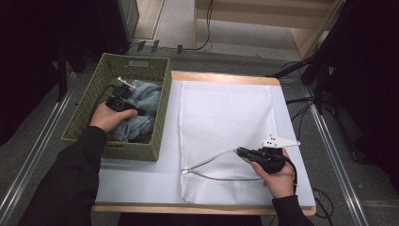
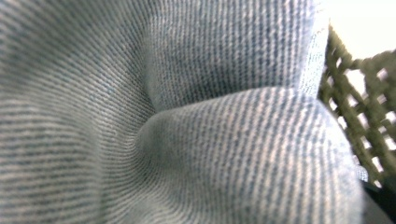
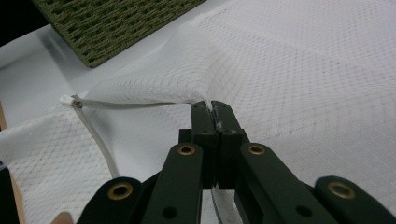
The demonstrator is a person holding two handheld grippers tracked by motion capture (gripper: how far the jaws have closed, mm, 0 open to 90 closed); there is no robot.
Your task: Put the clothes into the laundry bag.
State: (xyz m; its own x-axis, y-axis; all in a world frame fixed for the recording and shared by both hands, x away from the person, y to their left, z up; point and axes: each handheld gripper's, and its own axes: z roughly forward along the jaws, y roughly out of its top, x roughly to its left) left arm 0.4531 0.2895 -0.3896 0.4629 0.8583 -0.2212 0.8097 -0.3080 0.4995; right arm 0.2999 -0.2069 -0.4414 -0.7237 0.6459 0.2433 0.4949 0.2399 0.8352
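Right gripper [image 3: 212,106], lower right of the high view: jaws pinched tight on the top edge of the white mesh bag [image 1: 221,117], mouth lifted open. Left gripper [image 1: 123,104], upper left, sunk in the blue denim cloth [image 2: 196,140] inside the green basket [image 1: 162,113]; jaws partly closed, grip on cloth probable but unclear. Risks: thin pinch slipping off slick mesh; cloth snagging on the basket wall. Counted: one bag, one basket, apparently one cloth.

Right gripper [image 3: 211,108] jaws clamped together.
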